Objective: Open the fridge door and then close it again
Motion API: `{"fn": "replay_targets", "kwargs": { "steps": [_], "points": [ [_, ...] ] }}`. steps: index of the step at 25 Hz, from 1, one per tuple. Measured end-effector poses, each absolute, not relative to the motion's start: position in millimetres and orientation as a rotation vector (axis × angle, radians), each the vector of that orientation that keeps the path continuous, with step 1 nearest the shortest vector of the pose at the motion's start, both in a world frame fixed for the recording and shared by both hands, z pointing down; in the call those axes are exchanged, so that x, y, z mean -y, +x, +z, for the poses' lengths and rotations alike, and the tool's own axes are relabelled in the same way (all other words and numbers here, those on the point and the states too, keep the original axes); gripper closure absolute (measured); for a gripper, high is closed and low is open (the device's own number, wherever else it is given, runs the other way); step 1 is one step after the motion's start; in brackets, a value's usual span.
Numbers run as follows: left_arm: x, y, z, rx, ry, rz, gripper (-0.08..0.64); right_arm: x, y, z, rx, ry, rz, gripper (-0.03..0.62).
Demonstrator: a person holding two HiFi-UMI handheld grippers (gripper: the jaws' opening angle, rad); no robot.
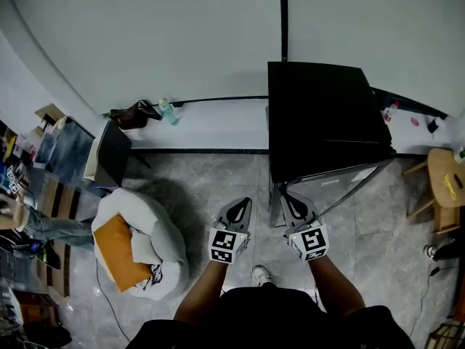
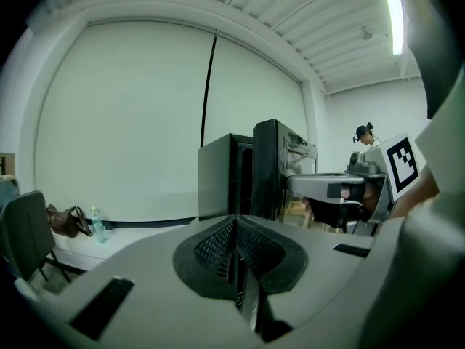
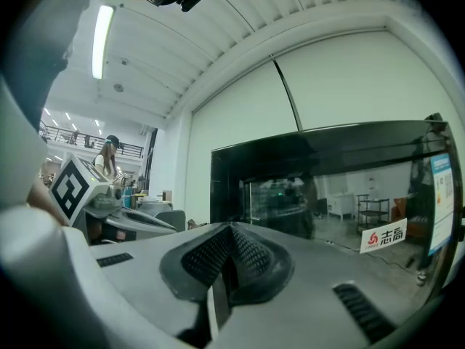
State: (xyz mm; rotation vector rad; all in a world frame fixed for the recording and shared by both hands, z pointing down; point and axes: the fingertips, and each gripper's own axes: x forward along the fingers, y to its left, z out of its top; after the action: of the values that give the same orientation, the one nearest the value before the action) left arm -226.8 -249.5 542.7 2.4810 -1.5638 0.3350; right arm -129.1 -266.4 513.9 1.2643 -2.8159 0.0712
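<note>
A black fridge [image 1: 323, 118] with a glass front door [image 1: 341, 184] stands against the white wall, just ahead of me. In the right gripper view the glass door [image 3: 341, 195] fills the right side and carries a white sticker. My right gripper [image 1: 288, 198] hovers close to the door's left edge, its jaws shut on nothing. My left gripper [image 1: 241, 203] hangs beside it over the floor, a little left of the fridge, also shut and empty. The fridge [image 2: 254, 169] in the left gripper view is seen from its side, with the right gripper [image 2: 341, 195] beside it. Whether the door is fully closed I cannot tell.
A white beanbag [image 1: 156, 242] with an orange cushion lies on the floor at left, a dark chair [image 1: 109, 155] behind it. A bottle [image 1: 168, 112] and a bag [image 1: 134, 113] rest on the wall ledge. A wooden stool [image 1: 445, 180] stands right of the fridge. A person [image 1: 43, 224] sits far left.
</note>
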Motion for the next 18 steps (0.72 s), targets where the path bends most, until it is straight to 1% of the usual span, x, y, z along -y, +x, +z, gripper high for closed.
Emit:
{"fn": "replay_targets", "kwargs": {
  "steps": [18],
  "points": [
    [283,-231,548,1.511,2.491,0.357,0.538,315,-142,517,2.759,1.234,0.001,0.583]
  ]
}}
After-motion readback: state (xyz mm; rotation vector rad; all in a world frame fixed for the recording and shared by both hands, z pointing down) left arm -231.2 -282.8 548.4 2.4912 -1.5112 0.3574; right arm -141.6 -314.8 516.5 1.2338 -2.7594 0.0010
